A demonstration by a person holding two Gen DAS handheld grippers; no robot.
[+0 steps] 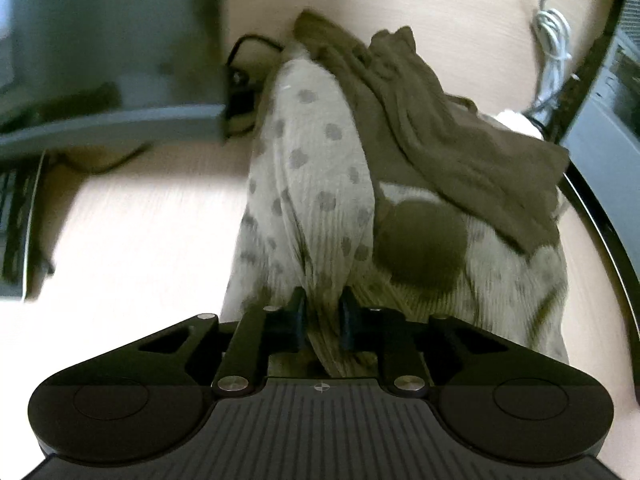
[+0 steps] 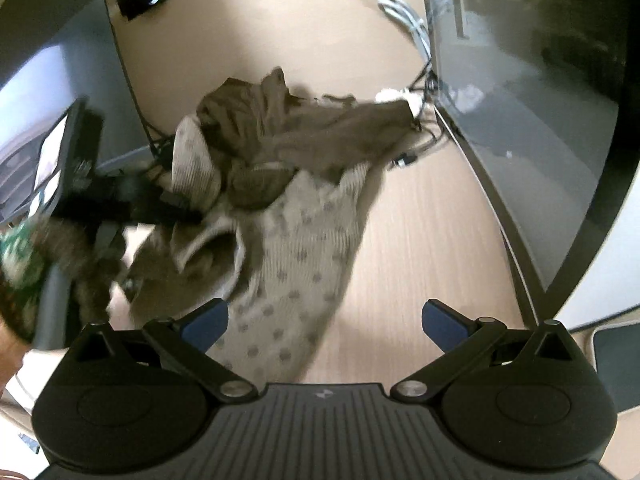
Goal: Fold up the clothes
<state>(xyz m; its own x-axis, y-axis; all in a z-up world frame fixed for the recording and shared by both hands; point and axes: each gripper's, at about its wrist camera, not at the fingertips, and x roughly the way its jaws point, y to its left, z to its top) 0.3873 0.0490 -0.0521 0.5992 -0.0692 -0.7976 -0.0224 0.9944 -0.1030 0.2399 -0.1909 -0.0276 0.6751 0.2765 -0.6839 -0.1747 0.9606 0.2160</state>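
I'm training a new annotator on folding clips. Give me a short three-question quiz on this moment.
1. True or false: the left tongs are shut on the dotted garment.
2. What state are the right tongs in? A open, B shut on cloth, C shut on a cable.
3. Which cloth lies on top of the dotted garment at its far end?

Key: 1 true. 2 A. 3 the brown cloth.

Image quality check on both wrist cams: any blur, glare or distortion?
Left wrist: dotted garment fairly sharp, pinched by the left gripper; the left edge smears, the desk blows out pale, fisheye bends the borders. Right wrist: motion blur over the dotted garment and the left side; right gripper sharp, open; monitor shows reflections.
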